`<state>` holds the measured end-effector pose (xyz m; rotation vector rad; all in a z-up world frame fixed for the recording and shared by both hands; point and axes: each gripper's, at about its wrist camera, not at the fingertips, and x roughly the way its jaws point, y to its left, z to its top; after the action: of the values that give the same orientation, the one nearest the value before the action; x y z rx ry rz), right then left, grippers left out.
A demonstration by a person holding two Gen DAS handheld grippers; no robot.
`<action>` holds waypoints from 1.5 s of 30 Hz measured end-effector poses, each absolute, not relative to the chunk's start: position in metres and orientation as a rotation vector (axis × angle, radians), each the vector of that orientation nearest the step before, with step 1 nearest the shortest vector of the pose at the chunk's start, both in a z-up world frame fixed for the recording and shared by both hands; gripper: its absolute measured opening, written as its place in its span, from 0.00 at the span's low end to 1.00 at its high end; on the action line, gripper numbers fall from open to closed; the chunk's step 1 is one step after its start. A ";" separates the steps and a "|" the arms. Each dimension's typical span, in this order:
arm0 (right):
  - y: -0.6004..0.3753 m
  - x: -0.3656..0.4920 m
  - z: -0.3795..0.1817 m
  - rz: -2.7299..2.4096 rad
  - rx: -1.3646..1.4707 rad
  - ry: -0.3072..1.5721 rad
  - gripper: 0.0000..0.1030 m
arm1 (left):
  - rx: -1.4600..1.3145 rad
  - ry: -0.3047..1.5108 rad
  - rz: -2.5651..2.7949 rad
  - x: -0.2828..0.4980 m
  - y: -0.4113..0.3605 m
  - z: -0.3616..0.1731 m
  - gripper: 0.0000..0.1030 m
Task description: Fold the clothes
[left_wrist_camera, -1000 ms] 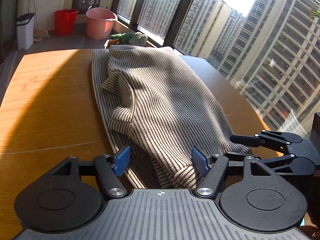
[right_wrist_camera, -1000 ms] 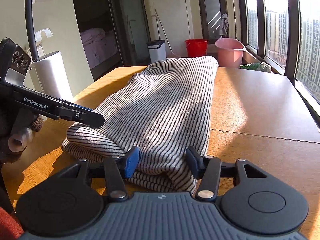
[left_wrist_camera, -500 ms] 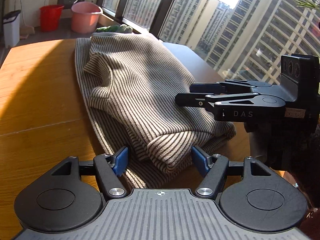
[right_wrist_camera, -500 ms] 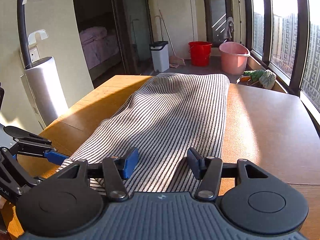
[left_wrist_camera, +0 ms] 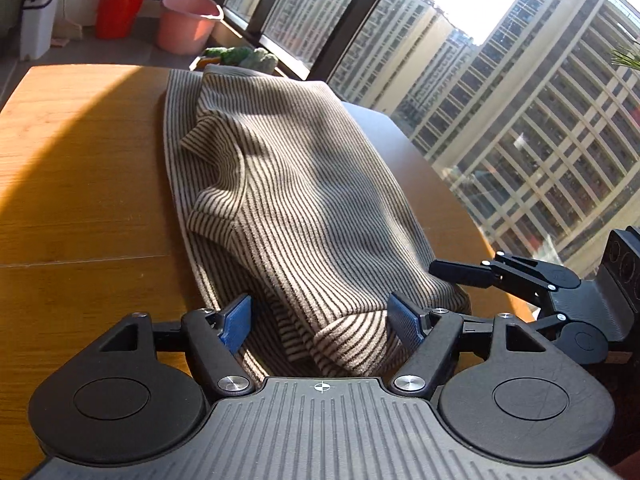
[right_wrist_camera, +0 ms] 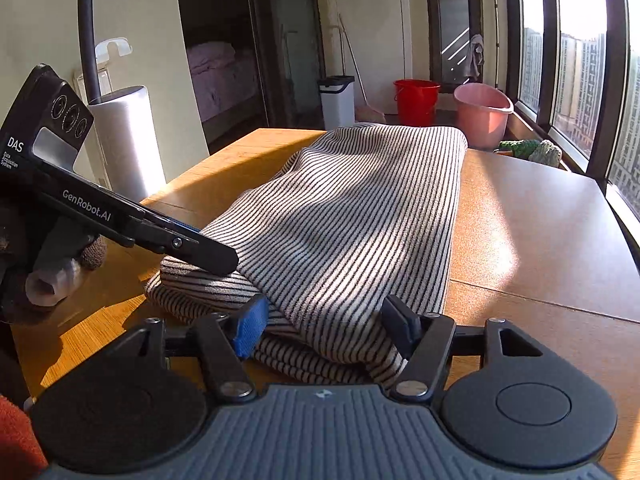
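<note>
A: Striped garment (left_wrist_camera: 304, 200) lies lengthwise down the middle of the wooden tabletop (left_wrist_camera: 72, 184), doubled over itself into a long strip. A sleeve-like flap sits on top along one long edge, so it looks narrowed on purpose.

B: Where are the two tools?

A: Both at the near end. The left hand-held gripper (left_wrist_camera: 320, 320) has its blue-padded fingers spread wide, one either side of the thick near edge of the cloth. Nothing is pinched; the fabric only lies in the gap. The right hand-held gripper (right_wrist_camera: 328, 326) stands the same way, spread wide around the stacked layers at its own corner.

B: Why straddle the edge like that?

A: My guess is that taking both near corners at once keeps the layers together if that end is carried toward the far end. Closing on one layer alone would let the others slide.

B: So a lengthwise fold is under way?

A: It fits that, but it would also fit the tools having just let go of a fold laid down here. The pictures cannot separate those.

B: Anything in the way?

A: No. The pink tub (right_wrist_camera: 482, 114) and red bucket (right_wrist_camera: 416, 96) stand on the floor beyond the tabletop.
</note>
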<state>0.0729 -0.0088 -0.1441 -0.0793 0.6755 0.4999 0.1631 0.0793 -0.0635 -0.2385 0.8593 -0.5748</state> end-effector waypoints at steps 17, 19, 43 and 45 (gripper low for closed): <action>-0.040 0.097 -0.111 0.472 0.139 0.602 0.55 | -0.220 0.865 -0.570 0.167 0.077 -0.065 0.77; -0.039 0.102 -0.118 0.466 0.123 0.632 0.55 | -0.239 0.870 -0.572 0.169 0.080 -0.064 0.77; -0.018 0.086 -0.137 0.462 -0.039 0.672 0.62 | -0.296 0.846 -0.601 0.175 0.085 -0.060 0.80; -0.018 0.079 -0.136 0.477 -0.044 0.673 0.62 | -0.315 0.840 -0.618 0.173 0.086 -0.059 0.81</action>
<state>0.0788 -0.0177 -0.1361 -0.0435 0.6734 0.4775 0.1734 0.0857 -0.0590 -0.3146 0.8401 -0.6176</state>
